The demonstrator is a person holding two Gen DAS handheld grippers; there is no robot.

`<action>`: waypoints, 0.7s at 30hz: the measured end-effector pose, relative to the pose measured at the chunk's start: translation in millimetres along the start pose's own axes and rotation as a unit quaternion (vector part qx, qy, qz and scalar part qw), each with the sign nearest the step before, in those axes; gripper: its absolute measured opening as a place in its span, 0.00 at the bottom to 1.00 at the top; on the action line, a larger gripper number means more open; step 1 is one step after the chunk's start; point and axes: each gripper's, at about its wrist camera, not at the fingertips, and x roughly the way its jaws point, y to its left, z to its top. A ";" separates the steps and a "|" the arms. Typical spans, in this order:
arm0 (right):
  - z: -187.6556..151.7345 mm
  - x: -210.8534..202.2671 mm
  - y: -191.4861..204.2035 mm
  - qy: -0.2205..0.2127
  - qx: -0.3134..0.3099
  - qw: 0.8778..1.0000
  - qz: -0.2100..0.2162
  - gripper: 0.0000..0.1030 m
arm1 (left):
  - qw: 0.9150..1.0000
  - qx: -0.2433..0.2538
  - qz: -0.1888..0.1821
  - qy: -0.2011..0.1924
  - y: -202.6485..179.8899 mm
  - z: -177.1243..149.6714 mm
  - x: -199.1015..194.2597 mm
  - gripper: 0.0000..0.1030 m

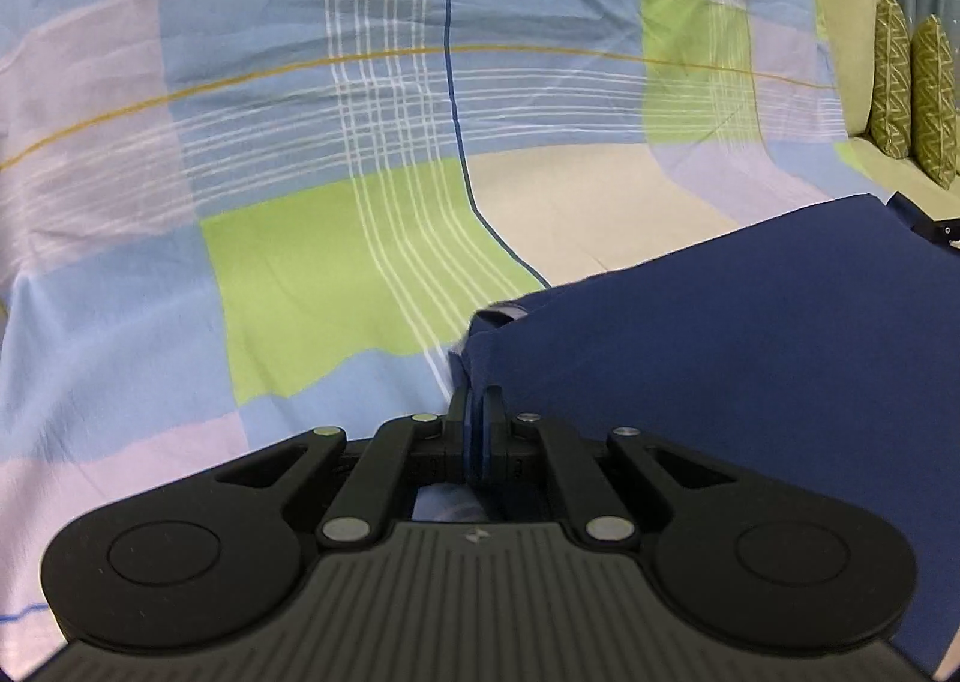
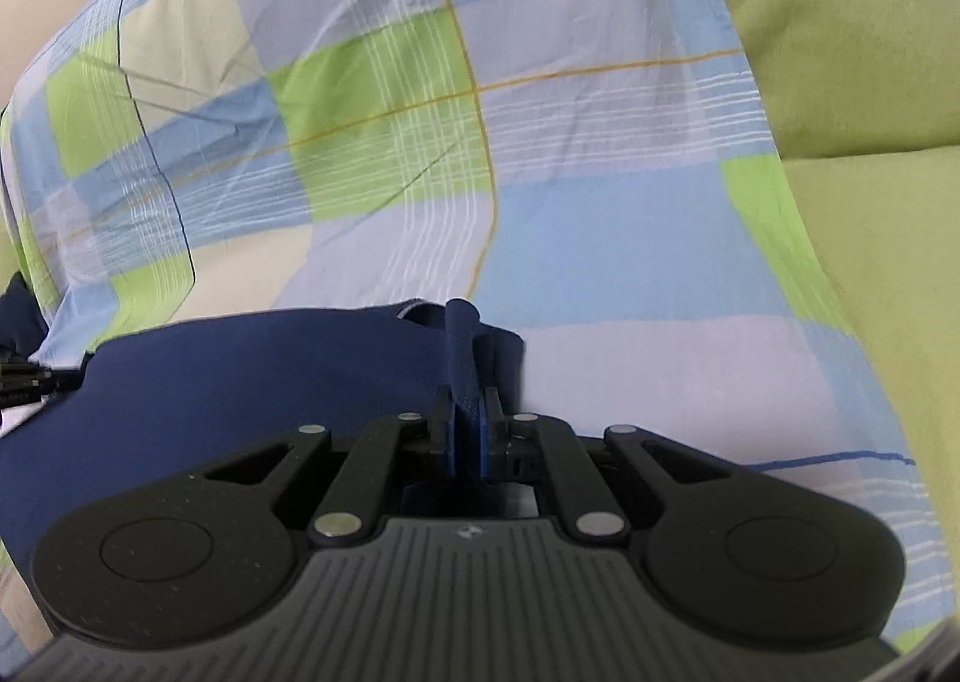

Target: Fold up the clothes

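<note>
A dark blue garment (image 1: pixel 720 358) lies on a checked bedsheet (image 1: pixel 300 202) and stretches to the right of my left gripper (image 1: pixel 477 412). The left gripper is shut on the garment's left corner. In the right wrist view the same garment (image 2: pixel 240 382) stretches to the left. My right gripper (image 2: pixel 471 412) is shut on its right corner, with a fold of blue cloth standing up between the jaws. The far end of the other gripper (image 1: pixel 936 229) shows at the garment's right edge in the left wrist view.
The sheet (image 2: pixel 540 172) in blue, green, lilac and cream checks covers a green sofa (image 2: pixel 870 81). Two green patterned cushions (image 1: pixel 912 93) stand at the far right in the left wrist view.
</note>
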 end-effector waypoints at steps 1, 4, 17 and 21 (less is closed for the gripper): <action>1.1 -2.3 -1.5 -0.004 -0.002 1.000 -0.011 0.06 | 1.000 -0.004 0.010 -0.003 2.6 1.5 -3.0 0.01; 8.8 -22.2 2.4 -0.033 -0.006 0.997 -0.072 0.08 | 0.998 -0.005 0.056 -0.020 13.5 2.5 -31.6 0.01; -97.6 -120.9 201.3 0.018 -0.489 0.872 -0.019 0.35 | 0.916 0.392 0.036 -0.074 -180.4 -93.9 -146.2 0.40; -121.1 -114.6 226.9 0.014 -0.575 0.817 -0.051 0.39 | 0.870 0.481 0.087 -0.068 -210.1 -114.1 -119.3 0.41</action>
